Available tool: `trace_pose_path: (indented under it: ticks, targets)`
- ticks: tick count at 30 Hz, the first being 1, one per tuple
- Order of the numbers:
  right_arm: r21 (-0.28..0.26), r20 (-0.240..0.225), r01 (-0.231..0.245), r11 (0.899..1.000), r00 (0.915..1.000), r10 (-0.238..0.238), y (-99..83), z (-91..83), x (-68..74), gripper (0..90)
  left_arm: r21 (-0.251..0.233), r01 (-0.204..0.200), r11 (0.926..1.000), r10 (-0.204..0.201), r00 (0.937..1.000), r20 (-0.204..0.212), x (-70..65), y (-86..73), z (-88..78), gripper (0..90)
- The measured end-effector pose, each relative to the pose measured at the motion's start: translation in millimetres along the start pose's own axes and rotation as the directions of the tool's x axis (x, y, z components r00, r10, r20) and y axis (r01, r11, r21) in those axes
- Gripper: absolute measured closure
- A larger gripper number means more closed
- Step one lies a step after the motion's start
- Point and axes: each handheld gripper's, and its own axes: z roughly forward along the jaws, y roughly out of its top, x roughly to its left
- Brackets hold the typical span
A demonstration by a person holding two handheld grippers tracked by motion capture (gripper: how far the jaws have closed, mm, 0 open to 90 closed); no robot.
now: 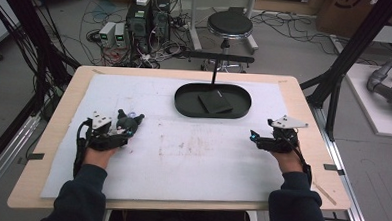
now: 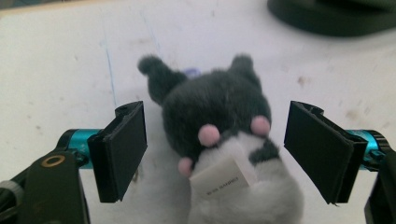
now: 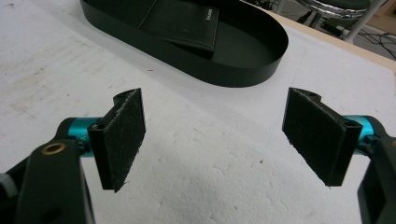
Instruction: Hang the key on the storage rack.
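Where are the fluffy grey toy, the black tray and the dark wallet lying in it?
fluffy grey toy (image 2: 219, 105): left gripper view, its grey back.
black tray (image 3: 243, 70): right gripper view, its near outer wall.
dark wallet (image 1: 215, 102): high view, its flat top.

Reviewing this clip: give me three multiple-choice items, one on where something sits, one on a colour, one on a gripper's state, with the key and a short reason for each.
1. Where does the black wallet lie?
A. Inside the oval tray
B. On the white mat beside the tray
C. On the stool

2. What colour are the plush toy's small paw pads?
A. Blue
B. Pink
C. Yellow

3. How does the left hand-held gripper stand toward the toy?
A. Shut on it
B. Open, jaws on either side of it, not touching
C. Open, far from it

Key: 1 A, the right gripper view shows the wallet within the tray wall; 2 B, pink dots show on the grey fur; 3 B, gaps show between both jaws and the toy.
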Motion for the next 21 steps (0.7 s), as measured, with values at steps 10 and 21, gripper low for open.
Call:
trace_pose_path:
  ticks: [10, 21]
  targets:
    - [-0.004, -0.001, -0.004, 1.000, 1.0000, 0.004, -0.2, -1.6, 0.9, 21.9, 0.069, 0.046, 0.9965, -0.053, 0.9945, 0.091, 3.1, -2.5, 4.4, 43.5]
    - [-0.009, -0.002, -0.016, 1.000, 0.9999, 0.016, 0.1, -1.9, 0.5, 21.9, -0.007, 0.071, 0.9974, -0.068, 0.9748, 0.212, 12.1, 12.3, -9.6, 52.0]
